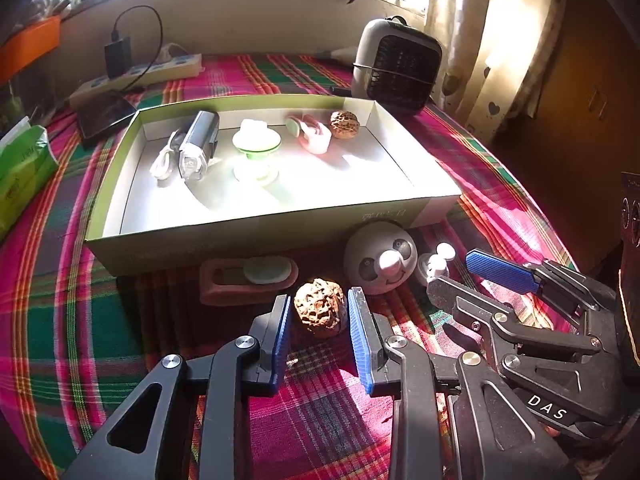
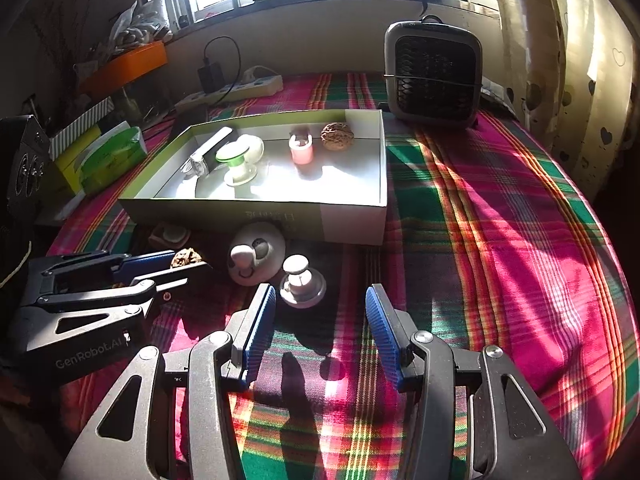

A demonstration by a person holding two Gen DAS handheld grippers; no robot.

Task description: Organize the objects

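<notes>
A shallow cardboard box on the plaid cloth holds a silver flashlight, a green and white spool, a pink holder and a walnut. In front of the box lie a second walnut, a pink holder, a panda ball and a small white knob toy. My left gripper is open with its fingers either side of the second walnut, not touching it. My right gripper is open and empty just short of the knob toy.
A grey fan heater stands behind the box at the right. A power strip with charger, a dark tablet and a green tissue pack lie at the left. A curtain hangs at the right.
</notes>
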